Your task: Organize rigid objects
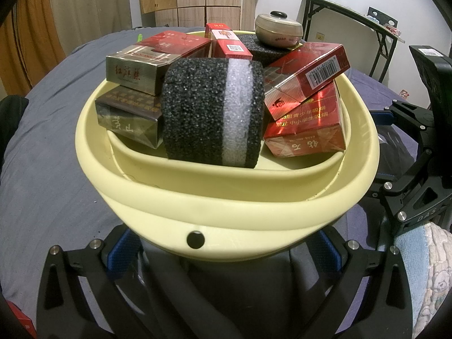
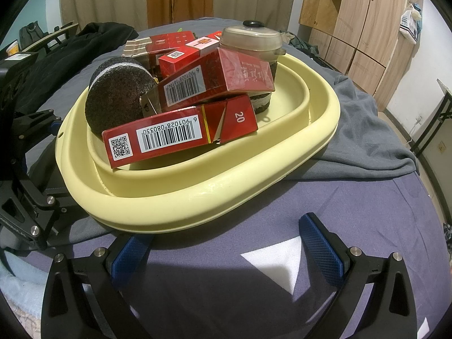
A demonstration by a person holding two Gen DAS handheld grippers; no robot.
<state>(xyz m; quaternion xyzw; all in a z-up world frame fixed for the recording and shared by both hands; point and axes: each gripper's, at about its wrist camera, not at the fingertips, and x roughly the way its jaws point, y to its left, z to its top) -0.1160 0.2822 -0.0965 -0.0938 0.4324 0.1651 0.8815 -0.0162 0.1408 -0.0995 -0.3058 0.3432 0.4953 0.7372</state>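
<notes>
Pale-yellow collapsible plastic basin (image 1: pixel 226 197), piled with rigid odds and ends, sat on a grey-blue bedsheet (image 1: pixel 42 169) in both wrist views. At its middle stood a black foam cylinder with a white band (image 1: pixel 213 113), flanked on the left by two stacked gold-and-brown cigarette boxes (image 1: pixel 130 96) and on the right by two stacked red cigarette boxes (image 1: pixel 306 113), the upper one tilted. Farther back, a small brown lidded pot (image 1: pixel 278 29) rested on a second black foam block (image 1: pixel 262 49).

The left gripper (image 1: pixel 226 257) straddled the basin's near rim, its blue-padded fingers (image 1: pixel 123 250) spread to either side; whether the pads touched the wall could not be told. The right gripper (image 2: pixel 226 248) was released, its jaws wide apart, one blue pad (image 2: pixel 130 254) just under the basin's near edge and the other over bare sheet.

In the right wrist view, a red box with a barcode (image 2: pixel 180 138) overhung the inner rim at the near left. Open sheet lay near and to the right of the basin; a rumpled grey blanket (image 2: pixel 361 130) crowded its far right edge and dark clothing (image 2: pixel 70 53) its far left.
</notes>
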